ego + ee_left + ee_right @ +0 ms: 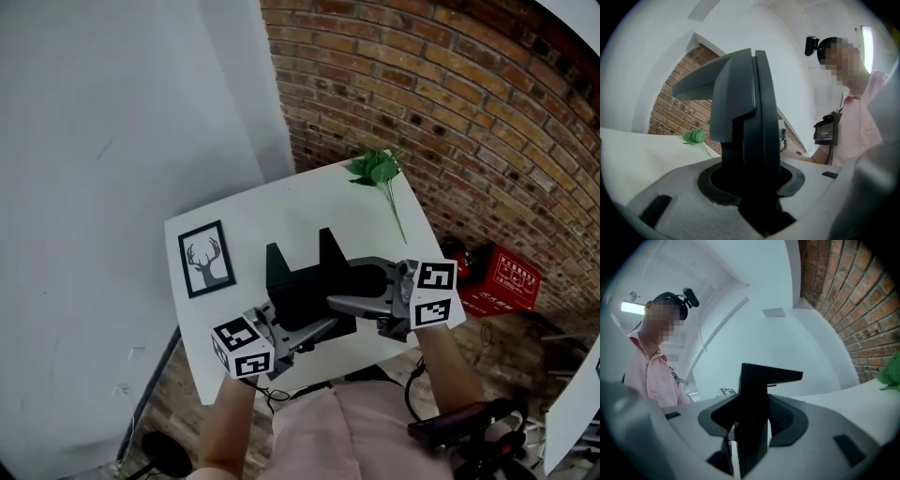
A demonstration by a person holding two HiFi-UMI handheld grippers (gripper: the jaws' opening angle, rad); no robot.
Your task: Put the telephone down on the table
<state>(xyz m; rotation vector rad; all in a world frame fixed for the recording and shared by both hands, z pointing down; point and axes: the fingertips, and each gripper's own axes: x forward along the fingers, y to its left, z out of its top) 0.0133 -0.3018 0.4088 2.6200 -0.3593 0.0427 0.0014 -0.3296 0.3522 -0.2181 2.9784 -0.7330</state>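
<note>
**Inspector A:** Where was the telephone?

**Inspector B:** The black telephone [305, 281] was held over the middle of the white tabletop [281, 202], between the two tongs. Whether its base touched the surface could not be established.

**Inspector A:** State of the tongs?

**Inspector B:** The left tongs [754, 187] were clamped on its left side and the right tongs [750, 437] on its right side. Both pointed inward, roughly level.

**Inspector A:** Anything else on the tabletop?

**Inspector B:** A framed deer picture [206, 259] lay near the left edge and a green sprig [380, 173] at the far corner. Both were well apart from the telephone.
</note>
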